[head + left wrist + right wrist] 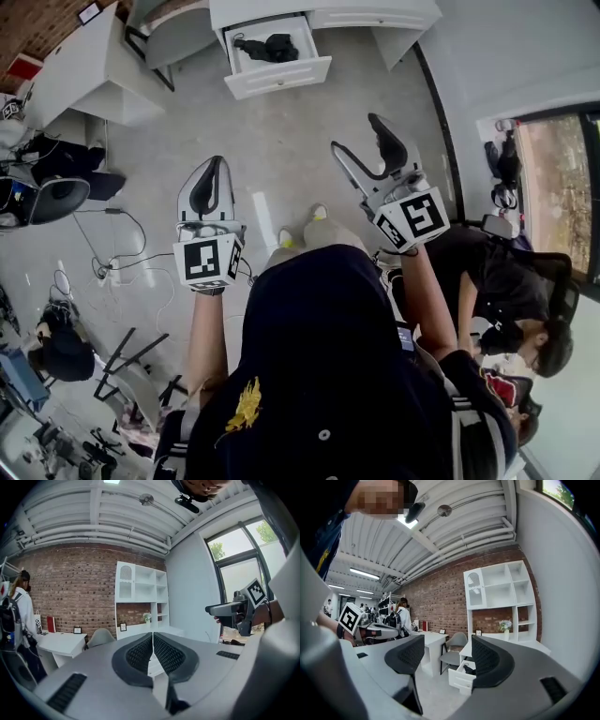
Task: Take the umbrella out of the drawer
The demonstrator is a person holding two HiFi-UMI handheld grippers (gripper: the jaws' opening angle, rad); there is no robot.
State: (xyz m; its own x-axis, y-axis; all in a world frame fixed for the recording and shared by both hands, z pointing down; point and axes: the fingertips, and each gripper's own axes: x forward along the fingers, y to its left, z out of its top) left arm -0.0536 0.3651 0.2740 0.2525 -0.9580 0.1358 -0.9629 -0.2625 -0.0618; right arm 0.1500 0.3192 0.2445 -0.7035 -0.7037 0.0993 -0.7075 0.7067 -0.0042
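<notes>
The white drawer (281, 77) stands pulled out of the cabinet at the far end of the floor. A black folded umbrella (270, 47) lies inside it. Both grippers hang well short of the drawer, pointing towards it. My left gripper (216, 169) is shut with nothing in it, its pads meeting (152, 639). My right gripper (354, 133) is open and empty. Between its jaws (447, 644) I see the drawer (459, 679) with the umbrella (469, 668) far ahead.
A white desk (75, 75) and a grey chair (173, 33) stand left of the drawer. Cables (112, 262) trail on the floor at left. A person sits at right (506, 281). A person with a backpack (401, 618) stands by the brick wall. A white shelf unit (499, 592) rises above the cabinet.
</notes>
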